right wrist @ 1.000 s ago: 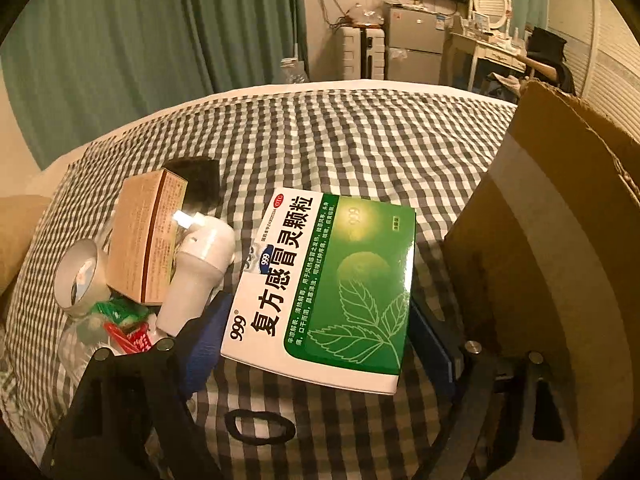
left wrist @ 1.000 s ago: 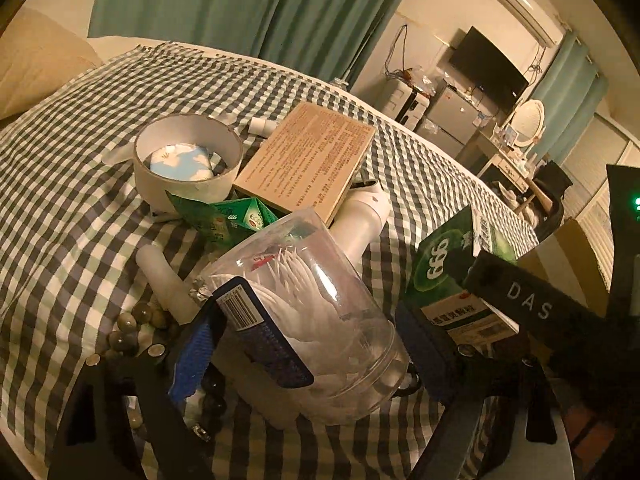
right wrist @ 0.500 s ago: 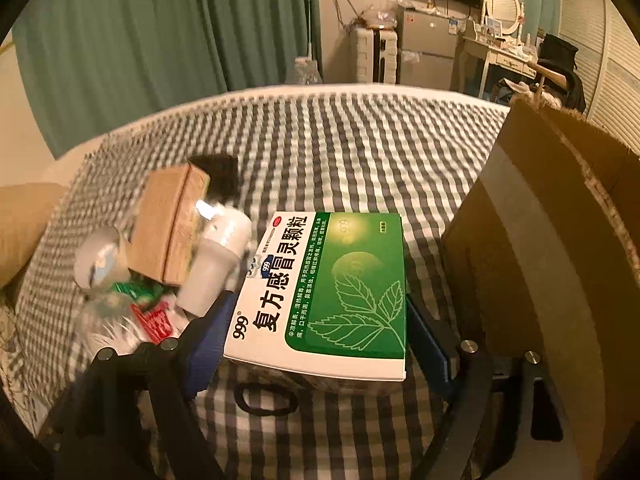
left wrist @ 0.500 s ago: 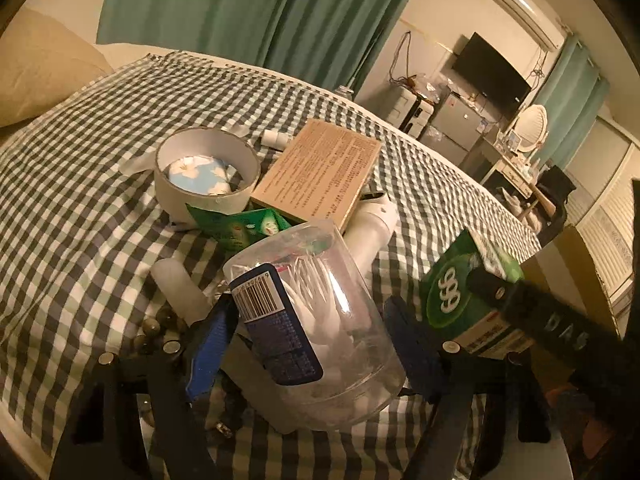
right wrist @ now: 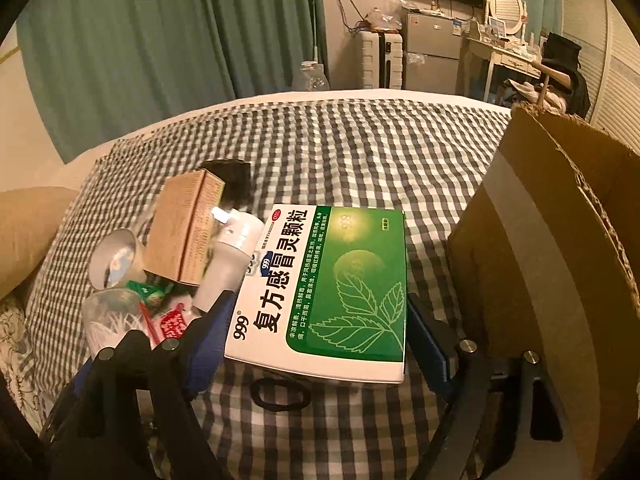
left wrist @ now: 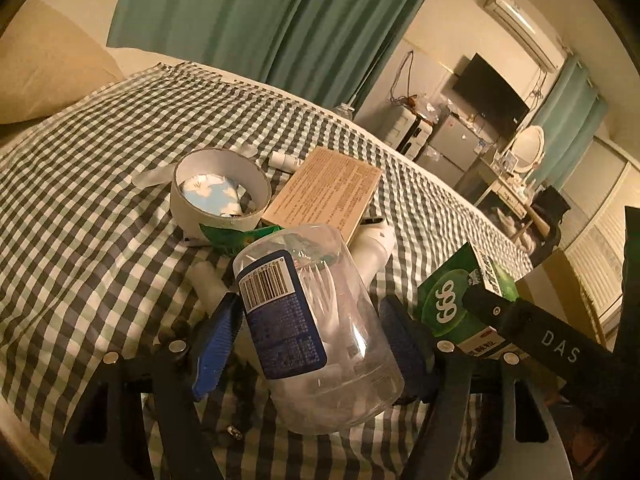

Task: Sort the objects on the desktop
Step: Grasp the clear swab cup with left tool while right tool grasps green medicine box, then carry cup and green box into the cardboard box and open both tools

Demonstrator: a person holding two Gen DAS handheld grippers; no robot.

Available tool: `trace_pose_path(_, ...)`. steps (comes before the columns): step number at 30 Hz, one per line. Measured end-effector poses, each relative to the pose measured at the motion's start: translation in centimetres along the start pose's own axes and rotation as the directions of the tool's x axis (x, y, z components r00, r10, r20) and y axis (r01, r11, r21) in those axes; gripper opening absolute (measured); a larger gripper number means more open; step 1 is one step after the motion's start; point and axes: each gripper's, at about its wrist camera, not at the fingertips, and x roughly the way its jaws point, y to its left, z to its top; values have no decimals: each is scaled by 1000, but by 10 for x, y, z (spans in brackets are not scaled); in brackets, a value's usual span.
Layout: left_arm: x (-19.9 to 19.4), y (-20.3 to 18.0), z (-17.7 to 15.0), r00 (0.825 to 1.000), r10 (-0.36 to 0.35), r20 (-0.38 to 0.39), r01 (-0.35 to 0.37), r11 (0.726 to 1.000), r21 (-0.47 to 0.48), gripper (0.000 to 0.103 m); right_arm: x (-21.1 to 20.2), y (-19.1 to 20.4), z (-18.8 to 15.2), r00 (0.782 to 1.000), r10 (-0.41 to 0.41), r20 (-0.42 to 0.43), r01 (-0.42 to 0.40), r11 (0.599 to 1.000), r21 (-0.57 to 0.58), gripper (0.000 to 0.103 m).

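Observation:
A clear plastic jar of cotton swabs [left wrist: 320, 320] with a blue barcode label lies tilted between the blue pads of my left gripper [left wrist: 312, 336]. The jaws are closing, and both pads touch the jar's sides. In the right wrist view the jar [right wrist: 108, 320] shows at the lower left. My right gripper [right wrist: 320, 332] is shut on a green and white medicine box [right wrist: 332, 280], held flat a little above the checked bedspread [right wrist: 360, 152]. The left wrist view shows that box [left wrist: 452, 304] end-on at the right, beside a black finger of the right gripper.
An open cardboard carton [right wrist: 540, 260] stands close on the right. Behind the jar lie a tape roll [left wrist: 220, 196], a brown box [left wrist: 328, 196], a white bottle [left wrist: 376, 248] and a green sachet [left wrist: 232, 236]. A black hair tie [right wrist: 280, 394] lies under the medicine box. Pillow [left wrist: 40, 76] at far left.
The left pads have drawn in against the jar, which now sits more upright between them. The right gripper holds the medicine box much as before.

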Motion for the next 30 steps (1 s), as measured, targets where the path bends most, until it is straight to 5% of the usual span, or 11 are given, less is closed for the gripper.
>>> trace_pose_path(10, -1, -2, -3, 999, 32, -26, -31, 999, 36, 70, -13, -1, 0, 999, 33, 17, -33, 999, 15, 81)
trace_pose_path(30, -58, -41, 17, 997, -1, 78, -7, 994, 110, 66, -74, -7, 9, 983, 127, 135, -131, 991, 20, 81)
